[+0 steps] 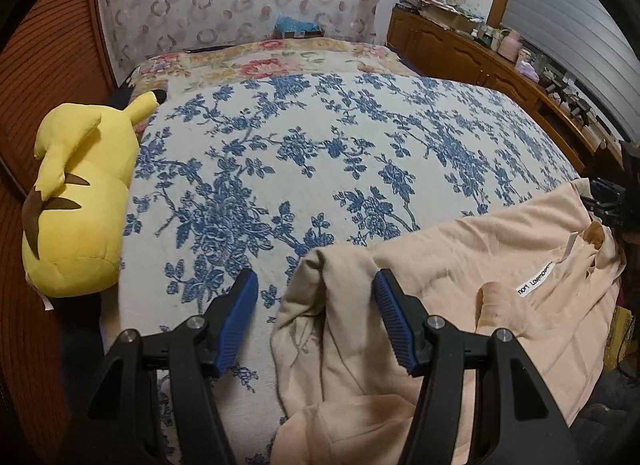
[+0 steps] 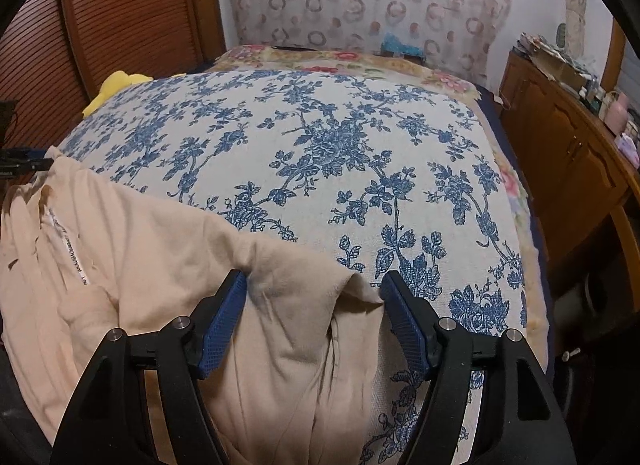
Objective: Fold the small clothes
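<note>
both open jaws straddle raised folds of the peach garment (image 1: 500, 265).

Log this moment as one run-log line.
task: fold | left tool: open over peach garment | right tool: open over garment | surface: floral bedspread

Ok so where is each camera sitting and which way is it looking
Left wrist: on the left gripper, angled down across the bed; its jaws straddle the peach garment's left edge, yellow plush at left.
Right wrist: on the right gripper, angled down likewise; jaws straddle the garment's right edge.
Shared: garment, blue-floral bedspread, wooden cabinet.
</note>
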The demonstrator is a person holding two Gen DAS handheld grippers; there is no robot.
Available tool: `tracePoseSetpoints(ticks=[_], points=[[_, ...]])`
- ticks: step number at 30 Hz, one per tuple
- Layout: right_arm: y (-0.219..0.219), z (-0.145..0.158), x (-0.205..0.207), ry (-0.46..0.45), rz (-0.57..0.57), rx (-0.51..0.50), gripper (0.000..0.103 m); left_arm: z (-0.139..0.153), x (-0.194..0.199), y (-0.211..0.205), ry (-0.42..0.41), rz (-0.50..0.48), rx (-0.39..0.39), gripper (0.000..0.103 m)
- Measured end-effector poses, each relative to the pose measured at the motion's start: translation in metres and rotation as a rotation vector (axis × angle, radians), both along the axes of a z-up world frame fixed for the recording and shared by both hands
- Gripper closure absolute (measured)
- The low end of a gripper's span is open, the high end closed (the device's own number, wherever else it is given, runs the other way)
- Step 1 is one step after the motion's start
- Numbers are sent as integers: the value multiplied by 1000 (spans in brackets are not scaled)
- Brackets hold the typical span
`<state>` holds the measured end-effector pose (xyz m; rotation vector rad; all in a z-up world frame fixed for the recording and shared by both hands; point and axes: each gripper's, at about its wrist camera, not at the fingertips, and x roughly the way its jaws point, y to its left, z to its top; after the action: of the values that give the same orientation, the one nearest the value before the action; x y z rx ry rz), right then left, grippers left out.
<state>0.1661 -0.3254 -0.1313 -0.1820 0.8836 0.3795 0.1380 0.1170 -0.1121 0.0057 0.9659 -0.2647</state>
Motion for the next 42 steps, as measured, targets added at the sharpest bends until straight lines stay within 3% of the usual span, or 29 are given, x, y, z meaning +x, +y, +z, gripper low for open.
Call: tracePoseSetpoints(ticks=[11,13,15,17,18,19,21,23,28,33,37,42], points=[[2,1,2,10,9,-8,31,-5,5,-6,14,-29,19,44],[3,1,3,15,15,-10,32,-5,5,-7,10,-42,16,54],[5,2,2,22,52,7,44,-4,4,-8,11,-57,6,65],[13,4,-3,32,119,23,82,-3,2,-11,14,-63,8,81],[16,4,-6,37,139,27,90,-2,1,-12,15,-68,5,86],[19,4,-9,36,155,26,91,0,-2,-15,7,-82,6,94],[23,7,-16,33,181,40,93,9,-11,-19,-36,-86,13,96],[23,20,-26,-4,184,63,94,29,-24,-16,-96,-74,-37,97],[26,95,-58,-171,197,141,94,106,-54,-1,-304,-42,-191,97],[40,206,-89,-406,232,160,95,190,-75,3,-486,-53,-266,97],[41,279,-114,-556,247,167,95,251,-98,17,-618,-48,-298,97],[40,347,-126,-683,221,135,95,309,-113,36,-738,-11,-255,97]])
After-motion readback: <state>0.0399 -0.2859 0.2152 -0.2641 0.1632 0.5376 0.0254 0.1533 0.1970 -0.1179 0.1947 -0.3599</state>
